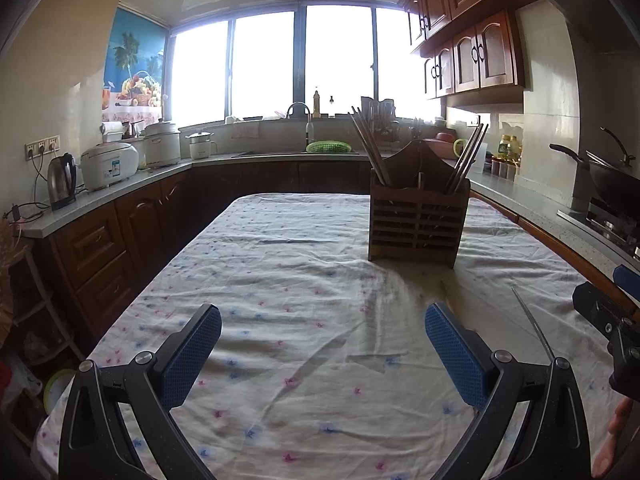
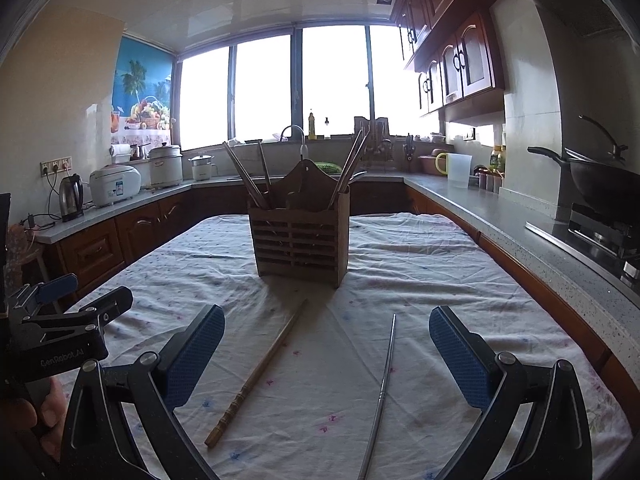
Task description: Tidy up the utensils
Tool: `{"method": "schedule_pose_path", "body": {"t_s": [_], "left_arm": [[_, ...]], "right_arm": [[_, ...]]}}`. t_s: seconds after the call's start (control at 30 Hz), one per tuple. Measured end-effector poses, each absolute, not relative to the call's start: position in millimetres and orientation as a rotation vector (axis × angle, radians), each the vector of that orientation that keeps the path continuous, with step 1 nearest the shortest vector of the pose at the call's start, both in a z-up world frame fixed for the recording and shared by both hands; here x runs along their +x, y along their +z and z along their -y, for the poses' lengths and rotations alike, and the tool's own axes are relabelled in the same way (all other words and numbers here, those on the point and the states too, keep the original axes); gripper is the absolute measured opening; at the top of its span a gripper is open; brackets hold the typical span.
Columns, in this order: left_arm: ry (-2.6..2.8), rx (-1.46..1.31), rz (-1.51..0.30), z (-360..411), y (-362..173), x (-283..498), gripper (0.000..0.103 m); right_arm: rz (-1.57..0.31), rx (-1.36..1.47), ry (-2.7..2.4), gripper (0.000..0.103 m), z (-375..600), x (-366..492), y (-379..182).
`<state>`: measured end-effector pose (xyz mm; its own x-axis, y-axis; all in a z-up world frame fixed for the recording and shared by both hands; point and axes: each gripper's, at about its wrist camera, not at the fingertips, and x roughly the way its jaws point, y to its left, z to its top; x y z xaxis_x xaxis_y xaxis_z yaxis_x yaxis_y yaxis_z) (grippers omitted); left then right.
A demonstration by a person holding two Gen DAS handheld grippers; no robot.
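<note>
My left gripper (image 1: 323,334) hangs over the table with its blue pads (image 1: 191,356) spread wide. Nothing is between them. Under it I see only the white tablecloth (image 1: 280,280) with little pink and blue flowers.

My right gripper (image 2: 327,336) is spread wide too, and it holds nothing. Two loose chopsticks lie on the cloth between its pads. The wooden chopstick (image 2: 256,374) is on the left and slants up toward the holder. The metal chopstick (image 2: 383,384) is on the right and lies almost straight. They are near each other but do not touch.

The wooden chopstick holder (image 2: 301,240) stands upright in the middle of the table, just past the tips of the two loose sticks. It has slats on the front. More chopsticks (image 2: 246,178) stick out of its left side, and some more lean out of its right side.

From the right camera I can see my left gripper low at the left edge, with a hand (image 2: 48,412) around it.

Behind the table is the kitchen counter with a kettle (image 2: 72,196) and a rice cooker (image 2: 115,185). A wok (image 2: 600,184) sits on the stove at the right.
</note>
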<state>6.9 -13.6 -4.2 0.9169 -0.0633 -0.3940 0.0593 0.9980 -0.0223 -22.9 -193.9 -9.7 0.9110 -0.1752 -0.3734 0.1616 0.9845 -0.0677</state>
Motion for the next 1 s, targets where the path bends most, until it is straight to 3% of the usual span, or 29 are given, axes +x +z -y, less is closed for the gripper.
{"method": "schedule_pose_path", "body": {"t_s": [1.0], "left_arm": [[-0.077,-0.027,-0.399,15.5,1.2,1.1,0.102]], "right_arm": [[-0.387,0.005,-0.17,0.103,197.0,-22.7,-7.7]]}}
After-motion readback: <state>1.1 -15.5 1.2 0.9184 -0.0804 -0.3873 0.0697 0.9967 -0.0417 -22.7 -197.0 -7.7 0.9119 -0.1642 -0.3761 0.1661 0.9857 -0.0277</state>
